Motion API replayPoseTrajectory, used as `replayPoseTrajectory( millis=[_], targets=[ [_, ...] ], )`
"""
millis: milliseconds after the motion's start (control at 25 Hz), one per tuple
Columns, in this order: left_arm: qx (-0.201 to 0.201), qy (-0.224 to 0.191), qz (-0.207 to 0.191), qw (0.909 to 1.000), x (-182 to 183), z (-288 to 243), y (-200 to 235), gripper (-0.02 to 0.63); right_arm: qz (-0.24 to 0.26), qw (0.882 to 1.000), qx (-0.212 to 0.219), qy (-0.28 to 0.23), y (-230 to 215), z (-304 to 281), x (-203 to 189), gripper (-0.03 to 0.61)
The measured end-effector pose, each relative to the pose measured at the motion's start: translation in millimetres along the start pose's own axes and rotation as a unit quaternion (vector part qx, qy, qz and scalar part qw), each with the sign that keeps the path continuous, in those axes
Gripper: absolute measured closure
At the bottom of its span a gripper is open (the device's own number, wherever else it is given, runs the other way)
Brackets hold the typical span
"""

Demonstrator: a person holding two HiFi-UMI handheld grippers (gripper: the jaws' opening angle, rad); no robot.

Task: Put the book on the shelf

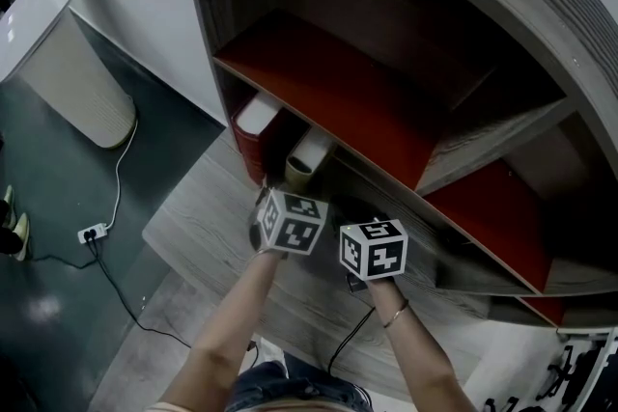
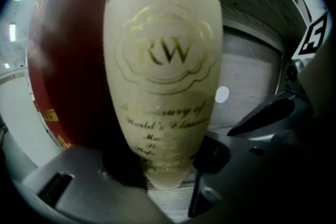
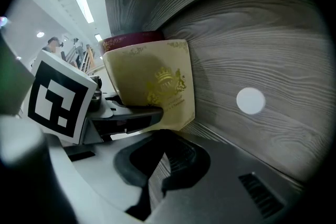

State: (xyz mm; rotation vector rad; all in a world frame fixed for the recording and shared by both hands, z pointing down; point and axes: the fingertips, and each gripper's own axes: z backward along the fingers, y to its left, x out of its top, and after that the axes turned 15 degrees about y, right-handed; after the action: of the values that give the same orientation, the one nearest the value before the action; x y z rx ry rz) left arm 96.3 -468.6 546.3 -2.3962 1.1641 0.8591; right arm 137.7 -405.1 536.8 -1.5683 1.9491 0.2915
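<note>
A cream book (image 1: 311,154) with gold lettering on its spine (image 2: 163,60) stands upright in the shelf unit's low compartment. It is right beside a dark red book (image 1: 249,142) on its left (image 2: 63,60). My left gripper (image 2: 167,162) is shut on the lower end of the cream book's spine, one pad on each cover. In the right gripper view, one of its fingers (image 3: 131,114) lies against the cream cover (image 3: 152,86). My right gripper (image 3: 157,165) hangs just right of the book, shut and holding nothing, near the grey wood panel (image 3: 252,50).
The grey wood shelf unit has red boards (image 1: 328,92) above the books and more compartments to the right. A white bin (image 1: 68,63) stands on the floor at the left, with a power strip (image 1: 92,233) and its cable nearby. A second cable (image 1: 352,333) runs beneath my arms.
</note>
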Motion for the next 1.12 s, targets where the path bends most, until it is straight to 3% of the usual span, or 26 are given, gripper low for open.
replayPoseTrajectory(
  millis=[320, 920, 1120],
  targets=[
    [0.011, 0.003, -0.009, 0.9999, -4.7, -5.0, -3.4, 0.373, 0.002, 1.000, -0.004, -0.003, 3.8, 5.6, -0.8, 0.569],
    [0.017, -0.024, 0.046, 0.9985, -43.7, 69.8, 2.5, 0.356, 0.011, 0.999, -0.009, -0.032, 36.6, 39.7, -11.1, 0.569],
    [0.006, -0.044, 0.056, 0.9975, -59.0, 108.7, 0.8, 0.430, 0.011, 0.998, -0.002, -0.061, 61.3, 62.7, -14.2, 0.569]
  ],
)
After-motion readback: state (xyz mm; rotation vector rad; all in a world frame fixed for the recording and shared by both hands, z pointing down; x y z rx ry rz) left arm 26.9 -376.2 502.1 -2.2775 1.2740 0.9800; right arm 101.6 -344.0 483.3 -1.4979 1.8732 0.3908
